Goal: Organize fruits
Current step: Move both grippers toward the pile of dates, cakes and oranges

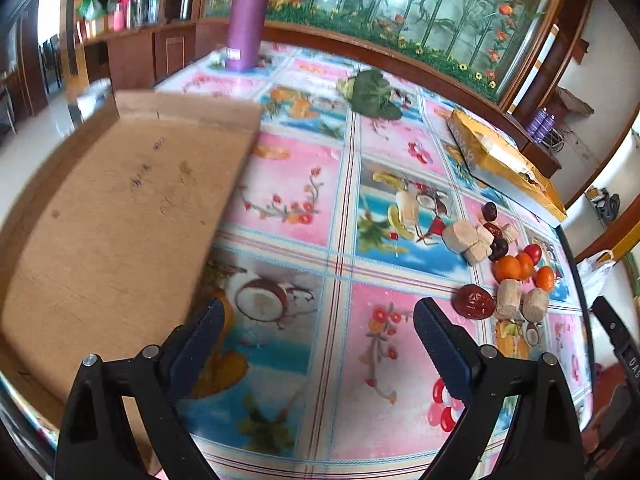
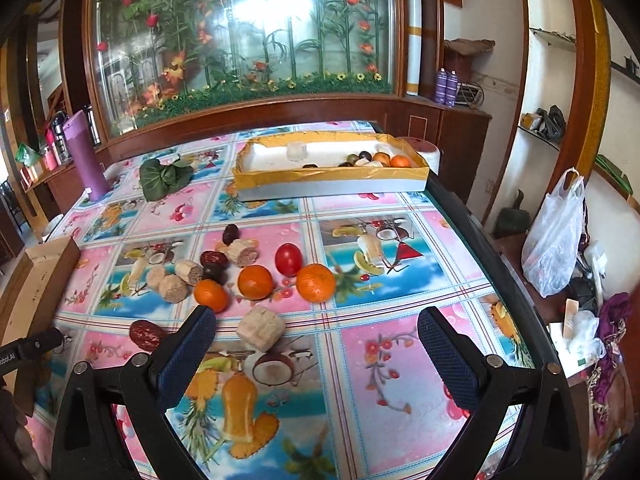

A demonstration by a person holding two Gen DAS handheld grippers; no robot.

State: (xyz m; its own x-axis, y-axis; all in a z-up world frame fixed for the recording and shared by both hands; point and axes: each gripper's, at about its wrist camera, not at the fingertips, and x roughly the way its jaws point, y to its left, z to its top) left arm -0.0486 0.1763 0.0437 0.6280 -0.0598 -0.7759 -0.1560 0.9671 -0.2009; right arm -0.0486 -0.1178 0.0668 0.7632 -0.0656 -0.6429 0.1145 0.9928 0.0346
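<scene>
Left gripper (image 1: 319, 322): matte black angular arms, silver round screws at the joints, dark blue ribbed pads (image 1: 440, 344) on the fingers. Right gripper (image 2: 317, 330): same black frame, silver screws, blue textured pads (image 2: 448, 356).

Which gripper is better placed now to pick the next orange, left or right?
Right. The right gripper is open and faces the oranges directly; the left gripper is open but points at bare tablecloth, fruit off to its side.

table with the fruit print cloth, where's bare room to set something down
Free: the cloth between the open right gripper and table's right edge; also between brown cardboard box and fruit pile. Crowded: around the three oranges and the yellow-rimmed tray.
</scene>
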